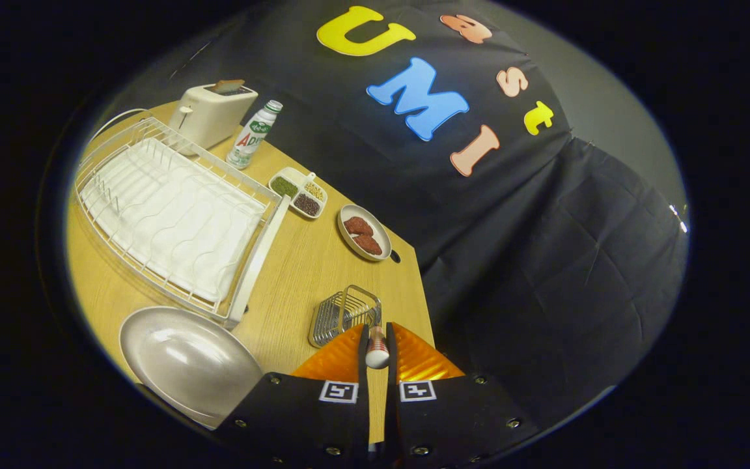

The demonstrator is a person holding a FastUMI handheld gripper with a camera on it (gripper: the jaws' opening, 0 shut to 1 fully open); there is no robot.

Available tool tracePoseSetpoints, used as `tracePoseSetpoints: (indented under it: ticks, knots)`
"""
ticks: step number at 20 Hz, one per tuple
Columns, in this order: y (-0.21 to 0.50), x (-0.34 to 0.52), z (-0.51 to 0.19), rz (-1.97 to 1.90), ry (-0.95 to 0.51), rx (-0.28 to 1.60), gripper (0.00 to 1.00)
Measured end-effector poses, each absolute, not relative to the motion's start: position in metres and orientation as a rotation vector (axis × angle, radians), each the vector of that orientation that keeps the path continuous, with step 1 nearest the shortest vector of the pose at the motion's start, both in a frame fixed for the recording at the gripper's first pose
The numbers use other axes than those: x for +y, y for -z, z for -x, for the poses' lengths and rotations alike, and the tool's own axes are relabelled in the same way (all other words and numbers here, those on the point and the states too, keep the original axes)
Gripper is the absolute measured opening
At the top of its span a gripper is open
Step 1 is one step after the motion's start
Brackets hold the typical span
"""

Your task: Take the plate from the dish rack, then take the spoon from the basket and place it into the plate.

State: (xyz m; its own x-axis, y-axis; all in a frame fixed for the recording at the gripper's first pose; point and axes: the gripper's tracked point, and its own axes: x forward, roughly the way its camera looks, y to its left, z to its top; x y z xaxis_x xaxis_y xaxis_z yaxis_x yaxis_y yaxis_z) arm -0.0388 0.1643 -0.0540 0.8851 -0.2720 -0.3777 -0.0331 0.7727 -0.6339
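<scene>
My gripper (376, 339) is shut on the spoon (377, 352), whose pale rounded end shows between the two fingers, lifted above the table. Just ahead of the fingers stands the small wire basket (342, 317) on the wooden table (297, 273). The white plate (186, 361) lies flat on the table to the left of the fingers, in front of the dish rack. The white wire dish rack (173, 215) stands beyond the plate with nothing in its slots.
A white toaster (209, 114) and a bottle (253, 133) stand beyond the rack. A divided dish of spices (298, 193) and a small plate with two red patties (364, 233) sit along the table's far edge by the black cloth wall.
</scene>
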Motion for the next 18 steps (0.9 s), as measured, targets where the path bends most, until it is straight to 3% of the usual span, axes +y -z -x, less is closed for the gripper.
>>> tracePoseSetpoints:
  ticks: [11,18]
  knots:
    - [0.070,0.246,0.147,0.770,-0.127,0.397,0.09]
    - [0.101,0.280,0.177,0.770,-0.282,0.427,0.09]
